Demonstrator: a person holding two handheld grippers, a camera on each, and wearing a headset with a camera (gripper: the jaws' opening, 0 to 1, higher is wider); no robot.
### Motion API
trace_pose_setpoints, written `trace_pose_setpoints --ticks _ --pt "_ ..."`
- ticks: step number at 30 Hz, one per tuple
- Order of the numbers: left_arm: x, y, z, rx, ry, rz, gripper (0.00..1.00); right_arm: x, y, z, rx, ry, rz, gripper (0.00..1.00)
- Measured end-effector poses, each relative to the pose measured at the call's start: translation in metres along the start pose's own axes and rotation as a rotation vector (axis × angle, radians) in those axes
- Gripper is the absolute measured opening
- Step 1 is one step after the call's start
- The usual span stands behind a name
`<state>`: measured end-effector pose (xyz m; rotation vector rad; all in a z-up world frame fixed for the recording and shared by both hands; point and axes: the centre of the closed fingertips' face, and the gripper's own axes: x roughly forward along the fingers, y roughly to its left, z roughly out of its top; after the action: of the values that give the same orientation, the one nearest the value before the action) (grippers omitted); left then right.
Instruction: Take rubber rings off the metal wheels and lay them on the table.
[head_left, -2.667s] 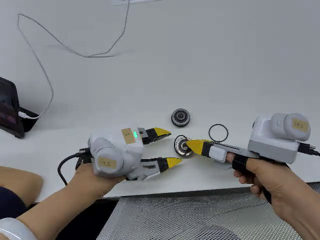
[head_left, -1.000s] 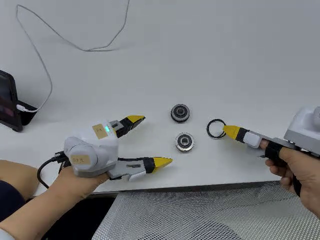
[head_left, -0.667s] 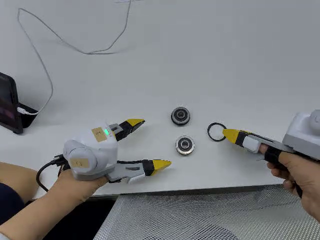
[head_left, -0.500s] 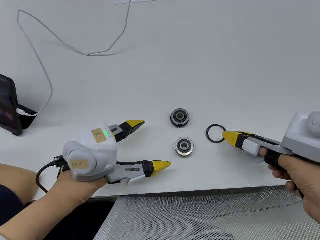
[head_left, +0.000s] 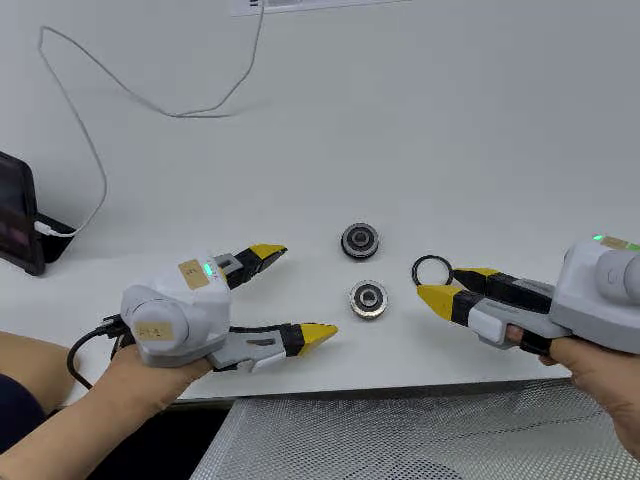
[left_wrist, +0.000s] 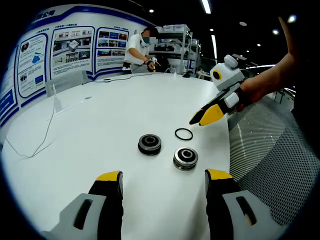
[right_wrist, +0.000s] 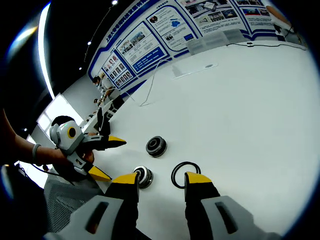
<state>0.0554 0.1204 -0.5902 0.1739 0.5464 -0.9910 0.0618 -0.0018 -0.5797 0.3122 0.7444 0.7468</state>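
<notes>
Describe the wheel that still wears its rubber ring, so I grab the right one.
On the white table, two wheels lie near the front edge. It is the farther wheel: its rim is black, while the nearer wheel shows bare silver metal.

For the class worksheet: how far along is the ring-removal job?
Done: one rubber ring lies on the table; the nearer metal wheel looks bare. In hand: nothing; left gripper and right gripper are open. Left: the farther wheel seems still ringed.

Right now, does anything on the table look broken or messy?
Nothing stands out. The loose rubber ring lies flat on the table beside the near wheel and the far wheel, both flat too. The left tongs and right tongs are open and hold nothing.
</notes>
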Motion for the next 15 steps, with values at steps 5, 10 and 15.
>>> trace_pose_setpoints --ticks 5,10,15 --pt "0.004 0.001 0.006 0.012 -0.01 -0.001 0.64 0.006 0.004 0.006 -0.064 0.01 -0.001 0.34" --pt "0.011 0.004 0.02 0.037 -0.03 -0.004 0.58 0.014 0.004 0.012 -0.07 0.007 0.01 0.29" --pt "0.021 0.008 0.031 0.06 -0.04 -0.005 0.5 0.021 0.004 0.014 -0.054 0.006 0.009 0.26"
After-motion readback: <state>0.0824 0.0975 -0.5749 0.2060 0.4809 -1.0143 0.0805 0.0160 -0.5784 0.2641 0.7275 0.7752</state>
